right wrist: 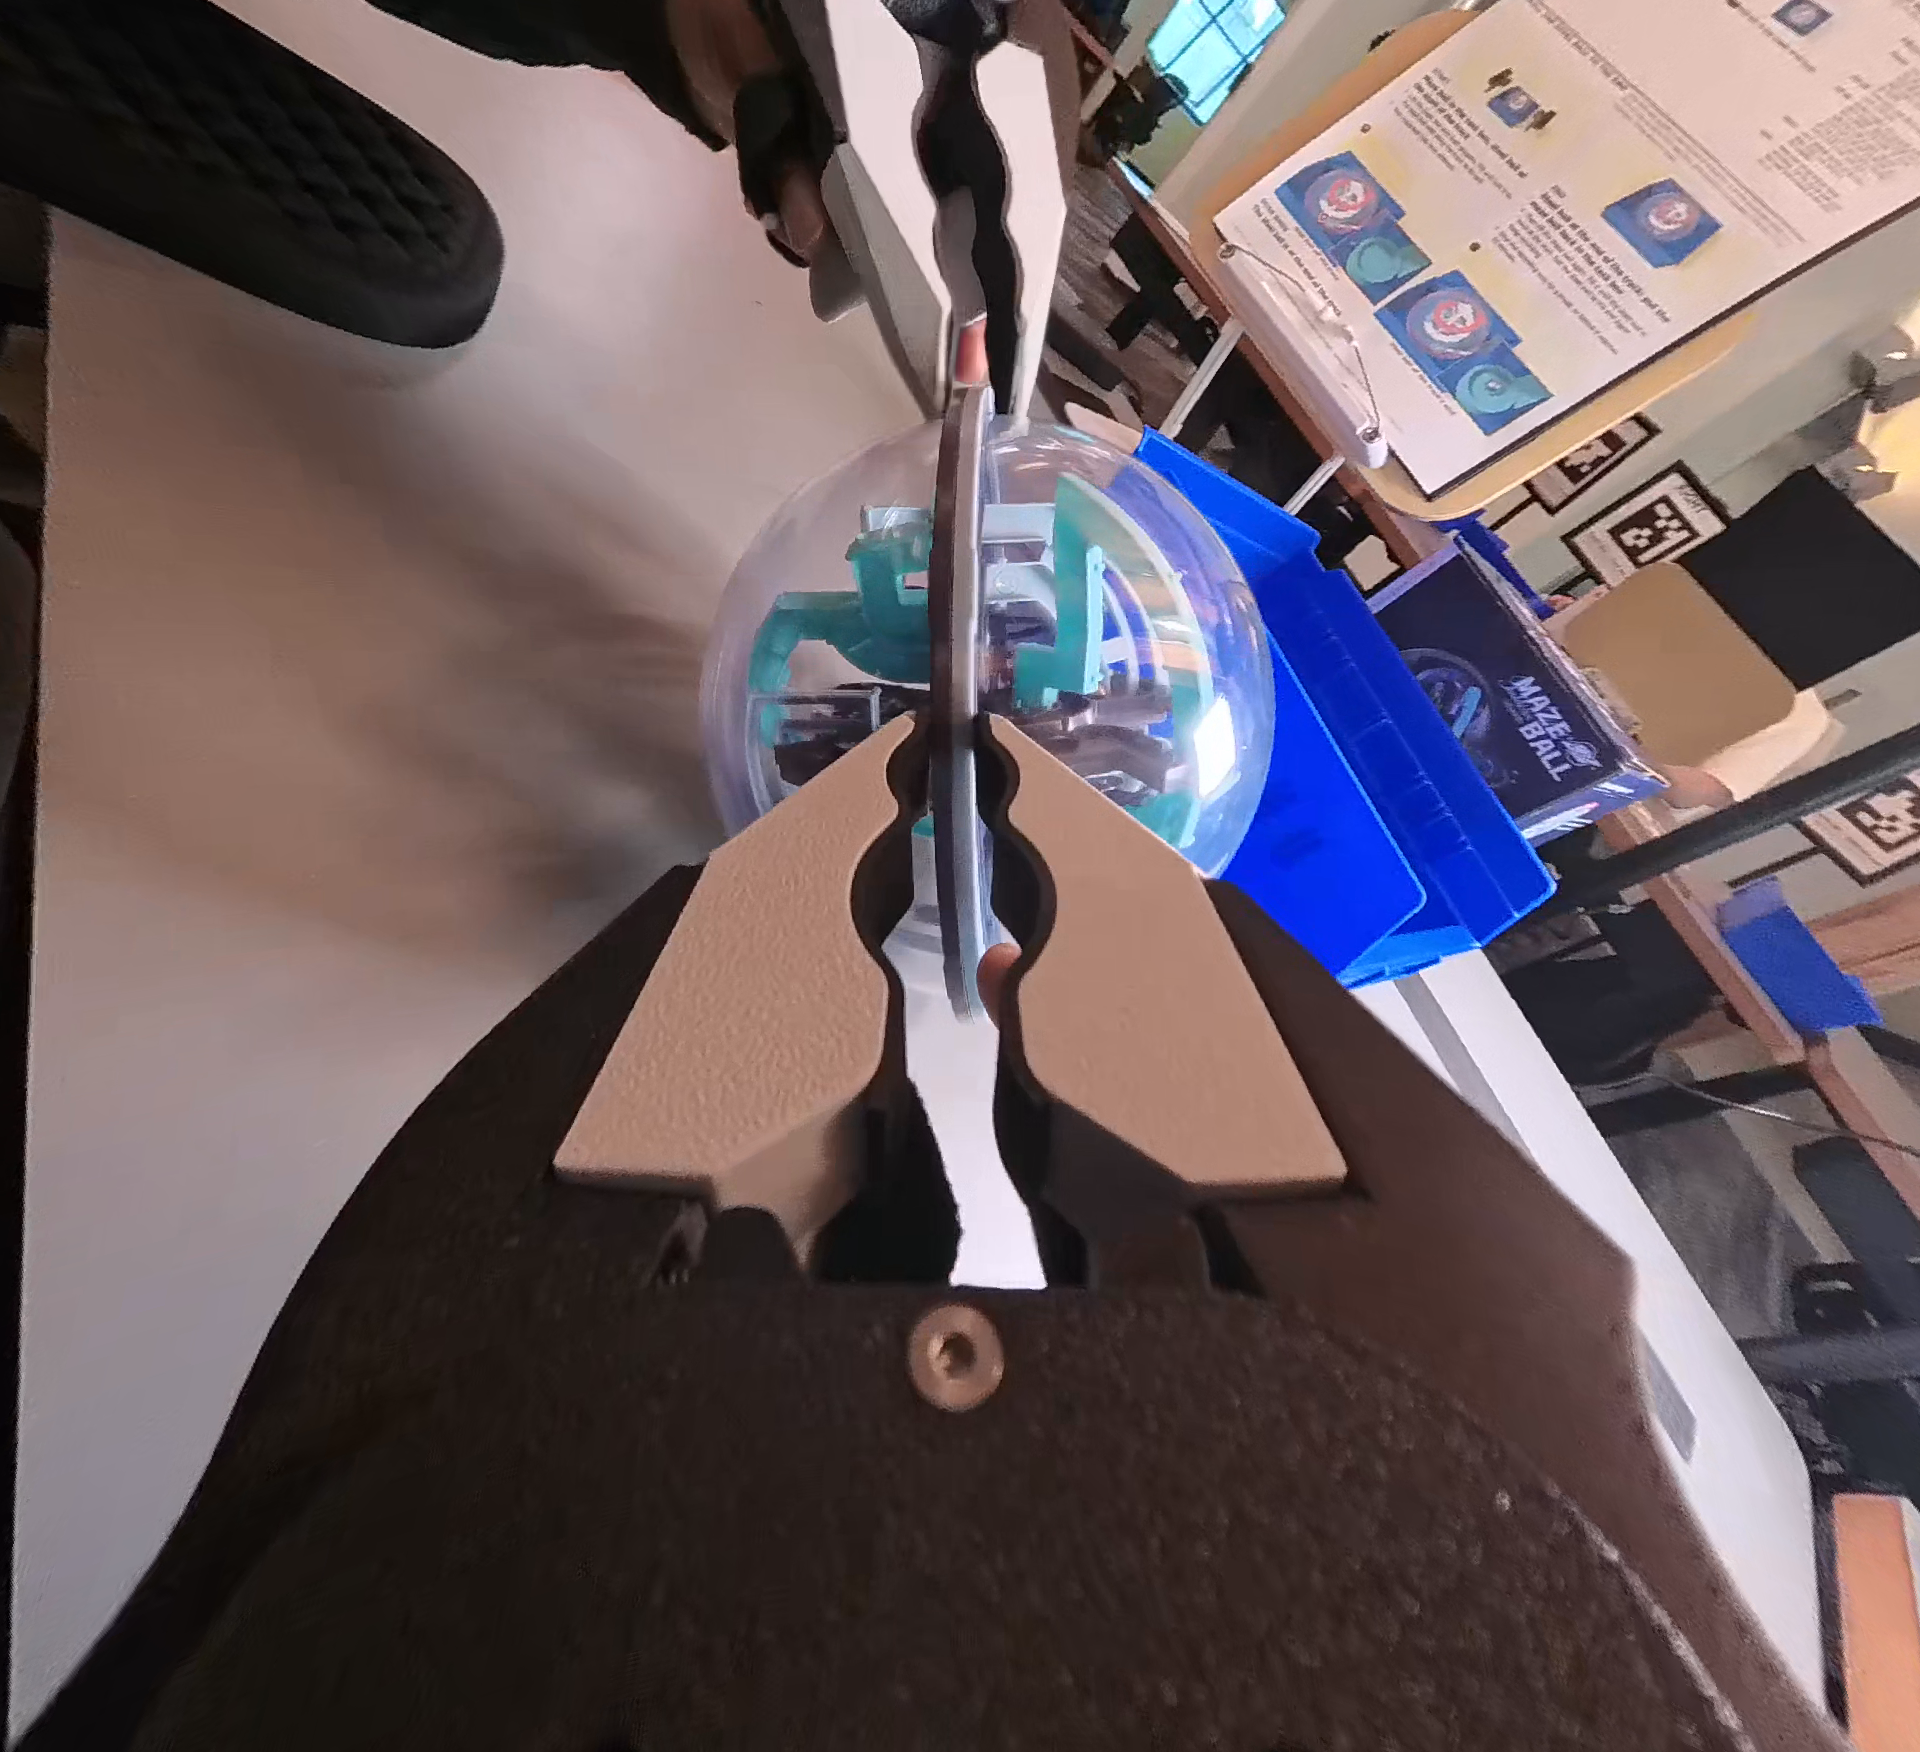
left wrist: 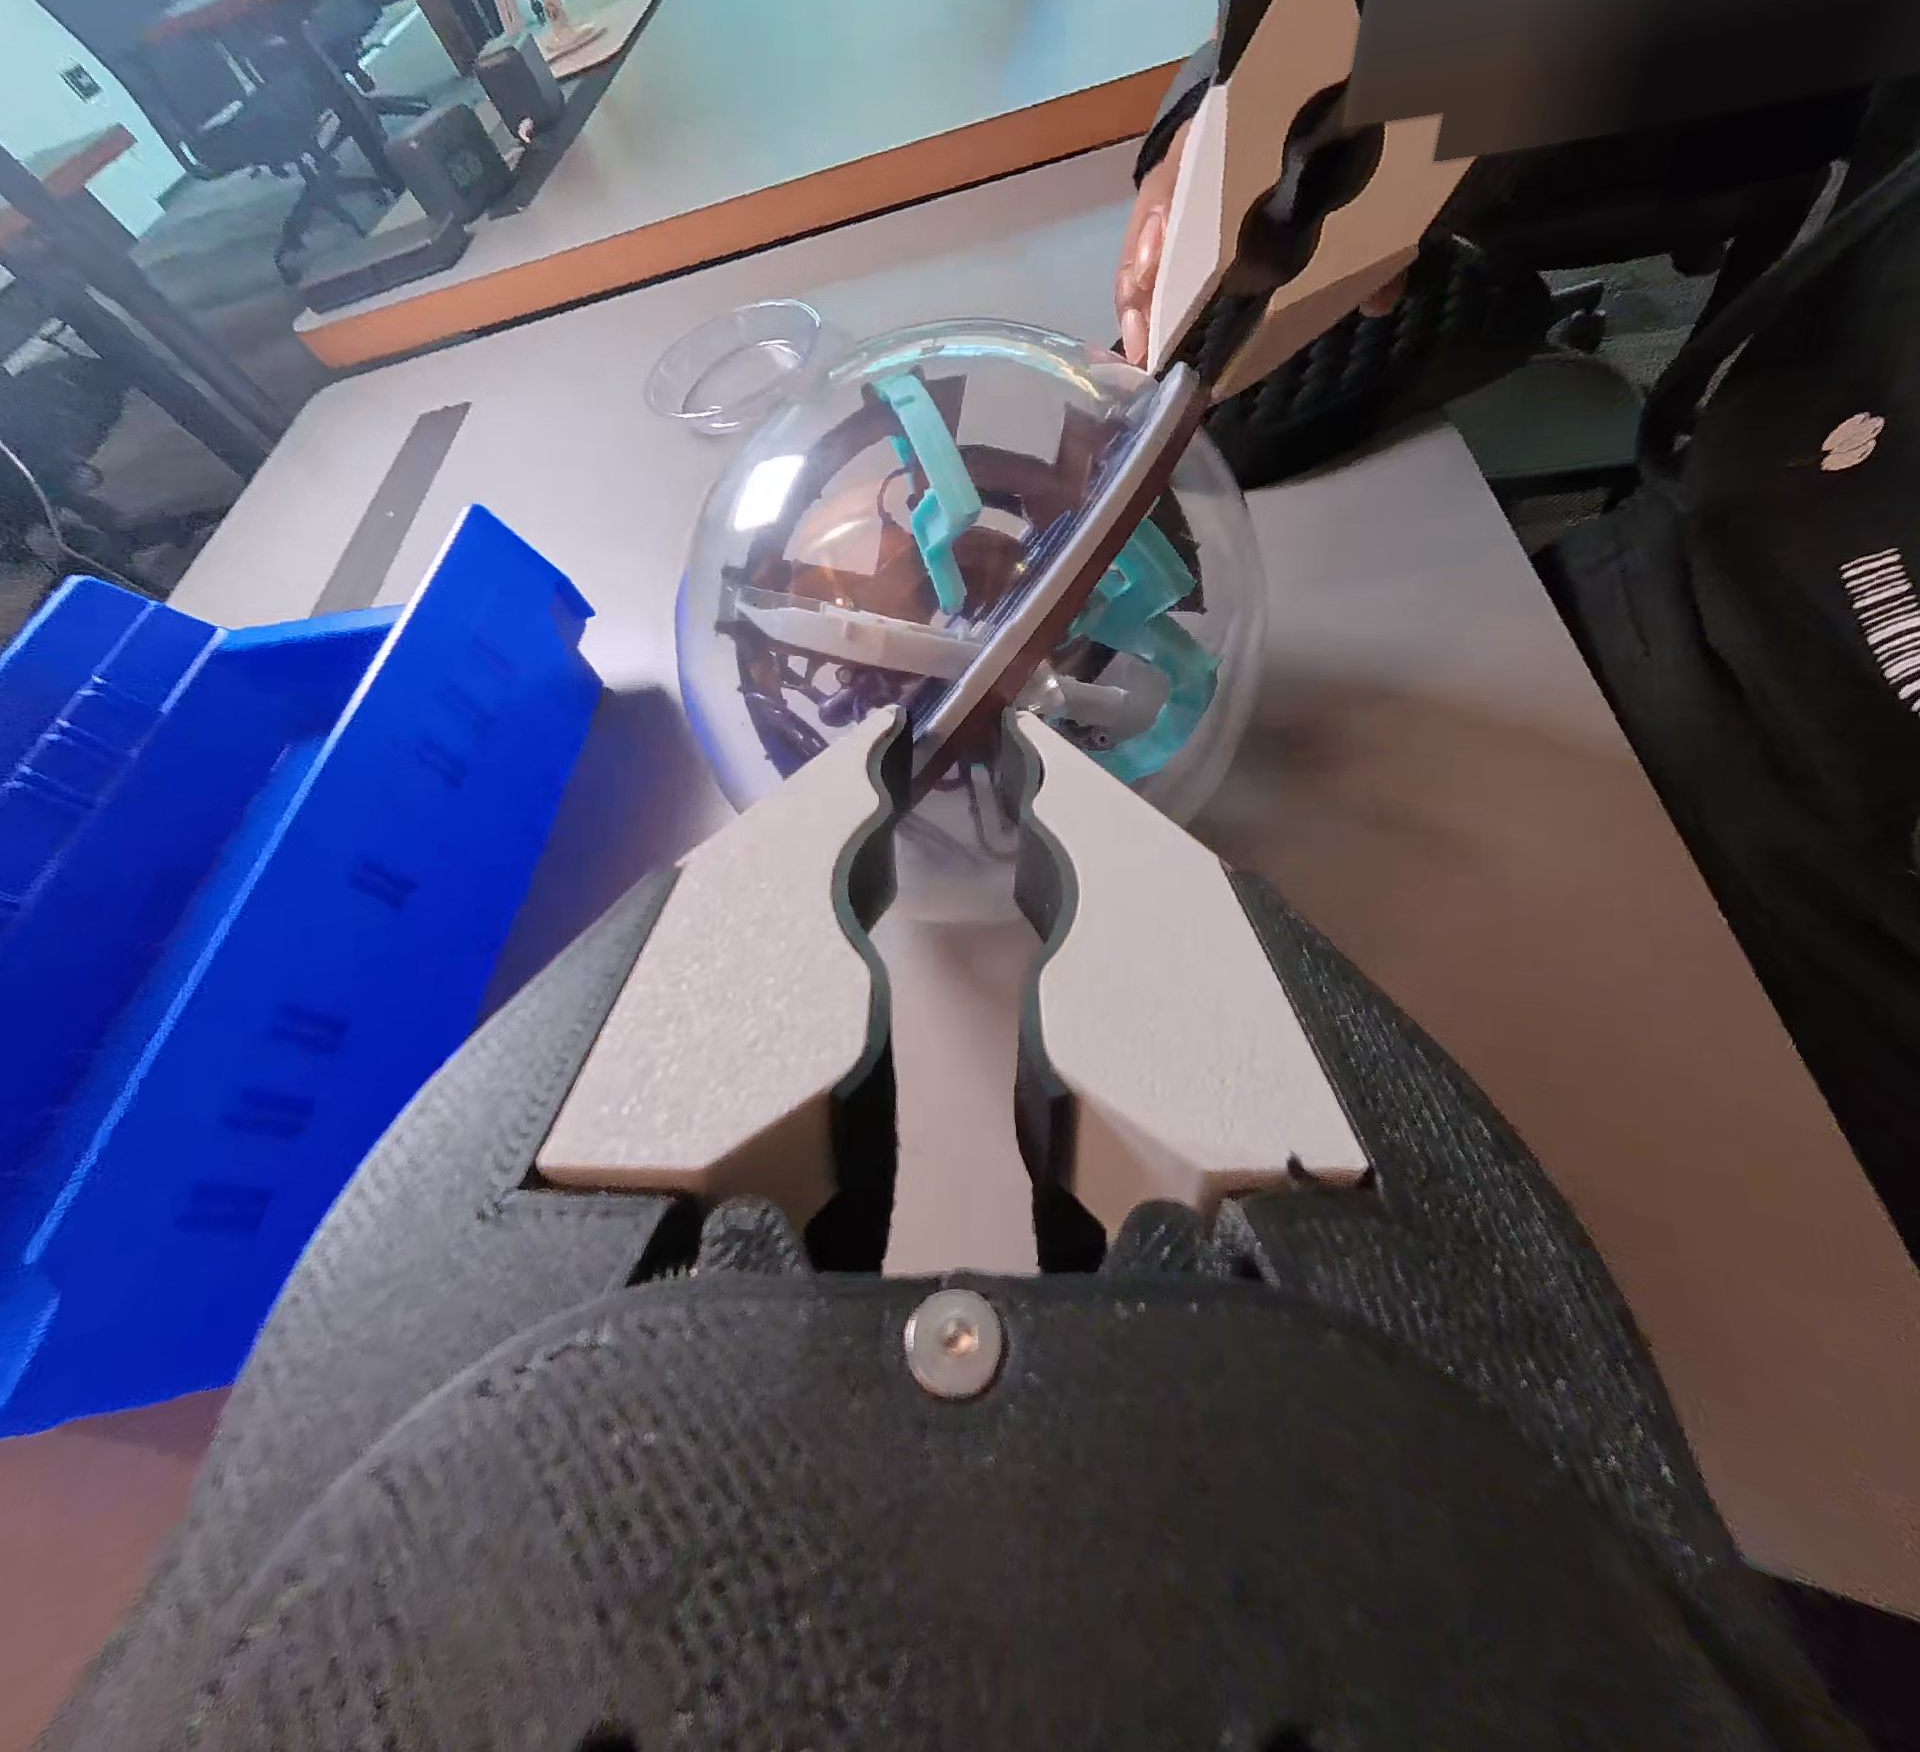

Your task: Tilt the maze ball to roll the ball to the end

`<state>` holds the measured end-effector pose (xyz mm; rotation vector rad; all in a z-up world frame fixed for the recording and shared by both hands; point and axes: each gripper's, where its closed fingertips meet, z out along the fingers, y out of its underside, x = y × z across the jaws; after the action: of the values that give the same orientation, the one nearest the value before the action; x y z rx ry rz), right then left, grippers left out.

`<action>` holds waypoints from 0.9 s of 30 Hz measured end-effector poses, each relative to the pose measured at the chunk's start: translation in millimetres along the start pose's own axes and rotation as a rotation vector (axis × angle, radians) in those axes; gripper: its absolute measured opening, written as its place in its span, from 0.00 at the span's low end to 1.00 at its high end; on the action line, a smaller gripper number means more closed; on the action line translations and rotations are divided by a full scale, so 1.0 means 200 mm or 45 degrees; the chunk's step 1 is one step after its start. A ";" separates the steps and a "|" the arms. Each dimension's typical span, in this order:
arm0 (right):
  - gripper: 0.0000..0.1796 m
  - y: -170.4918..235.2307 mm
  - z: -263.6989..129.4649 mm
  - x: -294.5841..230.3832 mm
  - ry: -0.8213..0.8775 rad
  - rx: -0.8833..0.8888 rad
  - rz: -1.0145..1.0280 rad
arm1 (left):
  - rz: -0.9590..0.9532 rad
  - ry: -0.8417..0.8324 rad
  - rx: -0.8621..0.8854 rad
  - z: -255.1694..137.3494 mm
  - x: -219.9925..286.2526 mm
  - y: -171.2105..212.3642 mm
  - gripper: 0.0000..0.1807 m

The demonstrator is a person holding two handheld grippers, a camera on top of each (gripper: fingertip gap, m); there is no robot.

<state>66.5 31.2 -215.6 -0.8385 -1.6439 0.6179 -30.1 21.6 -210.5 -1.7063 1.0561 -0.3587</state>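
Observation:
The maze ball is a clear sphere with teal, white and dark tracks inside and a flat dark rim round its middle. My left gripper is shut on the near end of the rim. My right gripper grips the far end. In the right wrist view the ball hangs between my right gripper, shut on the rim, and the left gripper opposite. The ball is held over the grey table. I cannot make out the small rolling ball inside.
A blue bin stands just left of the ball and shows behind it in the right wrist view. A clear ring stand lies beyond. A person in black sits at the table's right. A boxed package and clipboard sheet stand behind.

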 end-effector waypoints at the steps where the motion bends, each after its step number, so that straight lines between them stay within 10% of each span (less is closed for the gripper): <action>1: 0.03 0.00 0.00 0.00 -0.012 -0.005 -0.003 | 0.025 0.002 -0.003 0.00 0.01 0.00 0.10; 27: 0.17 0.06 -0.08 0.25 -0.167 -0.060 0.052 | 0.174 -0.125 0.025 0.04 0.14 0.09 0.05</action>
<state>78.3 78.8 -191.4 -0.8833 -1.7690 0.6772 -17.5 2.4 -237.2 -1.6080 1.0867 -0.1952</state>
